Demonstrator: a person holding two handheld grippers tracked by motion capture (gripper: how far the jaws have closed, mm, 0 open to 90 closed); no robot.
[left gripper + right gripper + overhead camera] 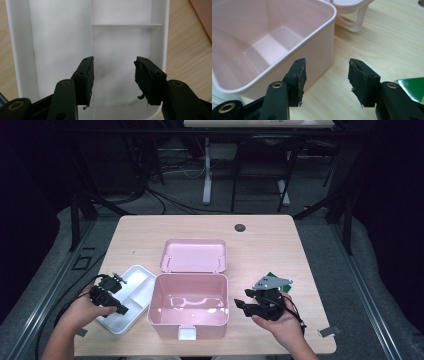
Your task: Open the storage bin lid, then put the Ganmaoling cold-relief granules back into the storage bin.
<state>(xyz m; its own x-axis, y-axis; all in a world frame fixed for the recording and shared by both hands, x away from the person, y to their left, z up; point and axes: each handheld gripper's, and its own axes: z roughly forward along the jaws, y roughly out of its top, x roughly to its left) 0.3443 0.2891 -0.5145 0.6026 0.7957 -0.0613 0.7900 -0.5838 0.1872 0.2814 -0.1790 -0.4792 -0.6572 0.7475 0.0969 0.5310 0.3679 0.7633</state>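
Sitting at the middle of the desk (280, 235), nearer the person's edge, a pink box (189, 306) stands open and empty, its glossy floor catching the light. Its lid (193, 255) lies just beyond it at twelve o'clock, and a small white latch shows on the near wall. Touching the box at nine o'clock is a white tray (131, 296), split into one long compartment and two shorter ones, all bare.

Over the near end of that tray hang the left tongs (119, 295), held in the person's left hand (85, 309). In the left gripper view the tongs (113, 77) stand wide apart with nothing between them, looking down into a short compartment of the tray (25, 50), whose divider runs across just ahead.

At three o'clock from the box the right hand (280, 322) holds the right tongs (241, 305), pointing toward the box wall and near it. In the right gripper view these tongs (325, 77) are parted and empty, above bare wood just beside the box's corner (322, 37), with the lid's edge (352, 7) beyond. A green thing (272, 276) lies on the desk behind the right gripper; what it is I cannot tell.
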